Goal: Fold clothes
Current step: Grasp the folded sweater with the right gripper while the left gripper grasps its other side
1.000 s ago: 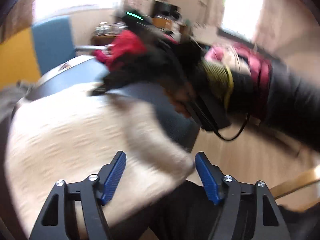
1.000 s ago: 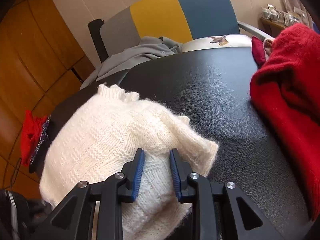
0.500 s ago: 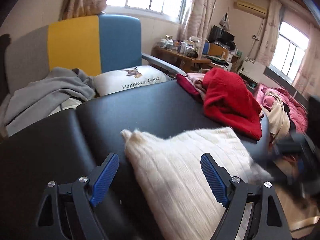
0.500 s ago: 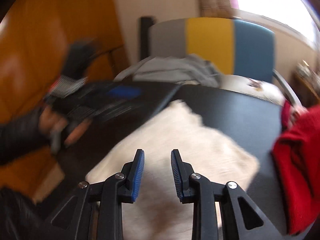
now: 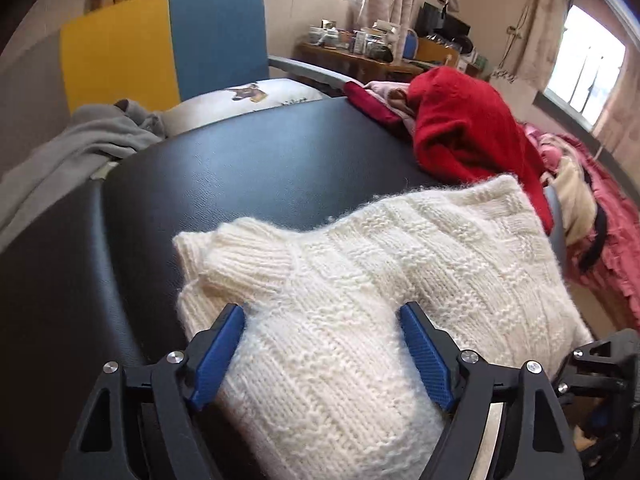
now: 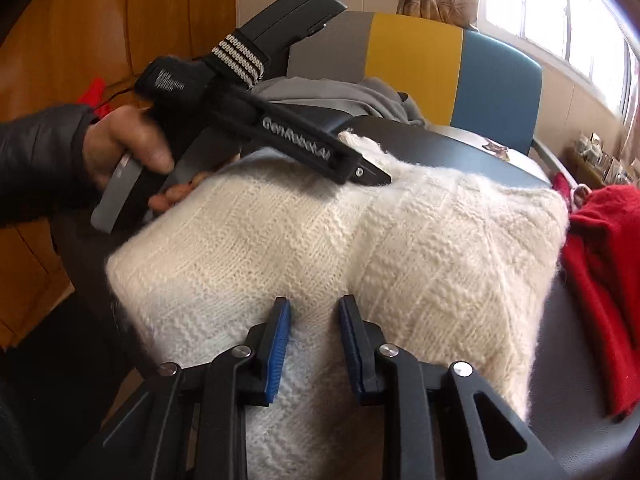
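Cream knitted sweater (image 5: 360,280) lies bunched in a partly folded bundle on the black table (image 5: 260,168)
Left gripper (image 5: 322,350) spreads wide over its near edge; right gripper (image 6: 312,344) stands narrowly parted on the knit, grip unclear; squaring remains, and a red garment (image 6: 600,248) waits right

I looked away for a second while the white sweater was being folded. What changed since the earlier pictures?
The left gripper, swinging through the air a second ago, has come down wide open over the cream sweater, near its ribbed collar. The right gripper kept its narrow jaw gap, with knit between its fingers. The sweater now lies folded on the black table. The red garment and the grey garment stayed put.
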A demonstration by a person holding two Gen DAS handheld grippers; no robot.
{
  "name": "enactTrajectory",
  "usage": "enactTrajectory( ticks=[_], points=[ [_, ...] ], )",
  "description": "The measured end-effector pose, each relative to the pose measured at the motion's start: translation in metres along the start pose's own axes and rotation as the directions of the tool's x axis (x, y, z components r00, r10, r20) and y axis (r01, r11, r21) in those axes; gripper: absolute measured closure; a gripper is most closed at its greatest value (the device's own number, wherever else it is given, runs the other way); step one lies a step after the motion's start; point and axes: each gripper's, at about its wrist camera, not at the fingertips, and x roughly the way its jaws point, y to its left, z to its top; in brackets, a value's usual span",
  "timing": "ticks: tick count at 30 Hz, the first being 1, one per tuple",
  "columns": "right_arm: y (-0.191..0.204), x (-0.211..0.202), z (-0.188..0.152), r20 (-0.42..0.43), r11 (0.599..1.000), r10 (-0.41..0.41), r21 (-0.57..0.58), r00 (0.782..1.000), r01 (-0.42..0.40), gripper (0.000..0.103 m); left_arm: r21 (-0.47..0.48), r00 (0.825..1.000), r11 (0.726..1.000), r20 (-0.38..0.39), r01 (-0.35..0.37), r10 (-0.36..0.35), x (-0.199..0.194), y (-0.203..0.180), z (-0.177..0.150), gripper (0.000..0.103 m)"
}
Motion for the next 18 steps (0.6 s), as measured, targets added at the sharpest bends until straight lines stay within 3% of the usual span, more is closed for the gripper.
enactTrajectory(
  ticks=[6,13,18],
  points=[
    [-0.008,0.000,0.005,-0.003,0.999,0.031,0.039,1.000,-0.030,0.078,-0.047,0.999,0.998,-0.001,-0.035,0.035,-0.003,0.002,0.001,0.017],
    [-0.020,-0.031,0.021,-0.011,0.982,0.105,0.158,0.994,-0.102,0.077,-0.125,0.996,0.990,0.063,-0.063,0.071,-0.042,0.008,-0.005,0.017],
    [-0.065,-0.076,0.016,0.098,0.910,0.139,0.380,0.985,-0.166,0.072,-0.249,0.994,0.968,0.109,0.025,0.002,-0.071,0.029,-0.033,0.003]
  ],
)
